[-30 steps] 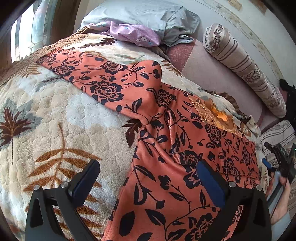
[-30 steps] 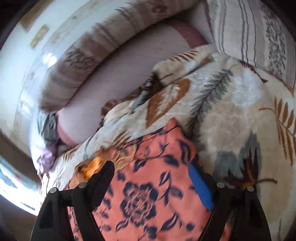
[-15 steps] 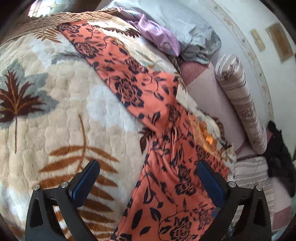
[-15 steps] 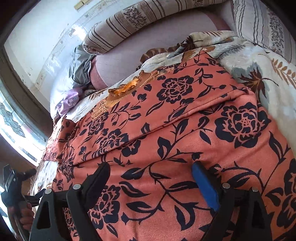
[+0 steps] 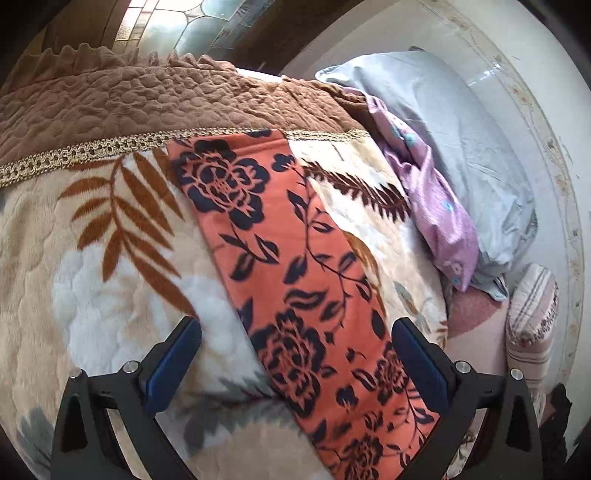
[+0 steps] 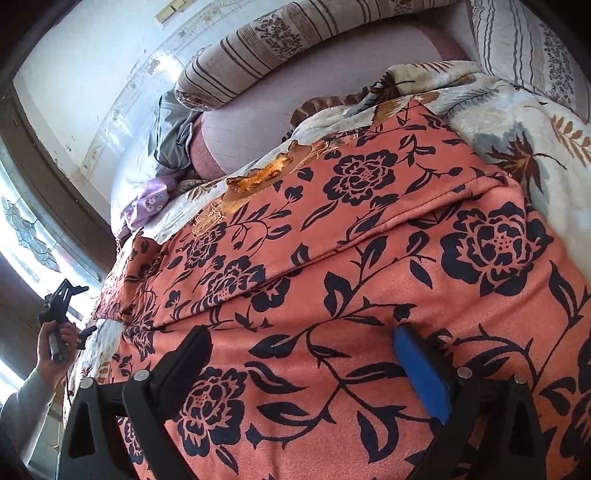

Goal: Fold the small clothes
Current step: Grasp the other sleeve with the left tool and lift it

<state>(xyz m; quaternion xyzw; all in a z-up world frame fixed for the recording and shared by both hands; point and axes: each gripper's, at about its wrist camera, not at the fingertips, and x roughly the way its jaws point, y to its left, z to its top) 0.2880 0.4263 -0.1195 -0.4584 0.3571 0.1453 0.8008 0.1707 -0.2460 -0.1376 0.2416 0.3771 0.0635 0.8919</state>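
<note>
I see a bed covered by a plush leaf-print blanket [image 5: 110, 258] with a brown quilted border [image 5: 147, 103] and gold braid trim. Beyond its edge, a leaded glass window [image 5: 192, 22] lets in daylight. White wall [image 6: 92, 74], marked and scuffed. A grey pillow [image 5: 461, 147], a striped bolster [image 6: 295, 40] and mauve sheet [image 6: 295, 96] lie alongside.

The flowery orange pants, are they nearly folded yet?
Not nearly. The orange pants lie spread on the blanket, one layer lapped over another. The right gripper is opening over them, holding nothing; the left gripper hangs open above a leg. The folding itself remains.
</note>
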